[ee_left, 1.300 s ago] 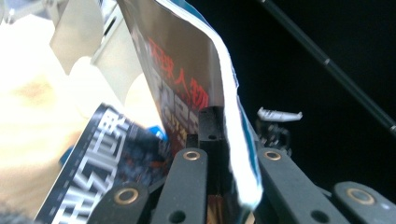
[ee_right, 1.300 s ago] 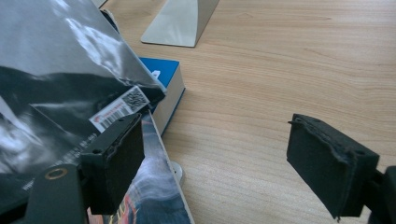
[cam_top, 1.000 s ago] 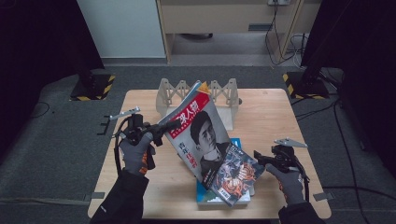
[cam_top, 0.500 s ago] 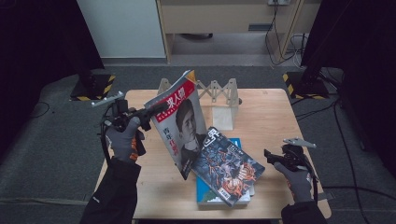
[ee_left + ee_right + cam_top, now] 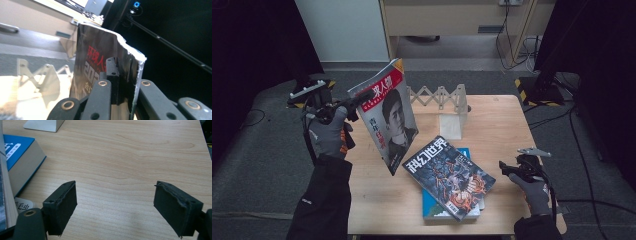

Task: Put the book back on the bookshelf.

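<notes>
Pinching the red-topped magazine (image 5: 387, 112), the left gripper's (image 5: 354, 100) fingers clamp its upper edge.

Lying magazine (image 5: 451, 177) cover: "科幻世界"; held magazine (image 5: 100, 65): "环球人".

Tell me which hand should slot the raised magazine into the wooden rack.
Left. Its tool is already shut on the red magazine, held up beside the rack. The right tool is open, near the table's edge.
</notes>
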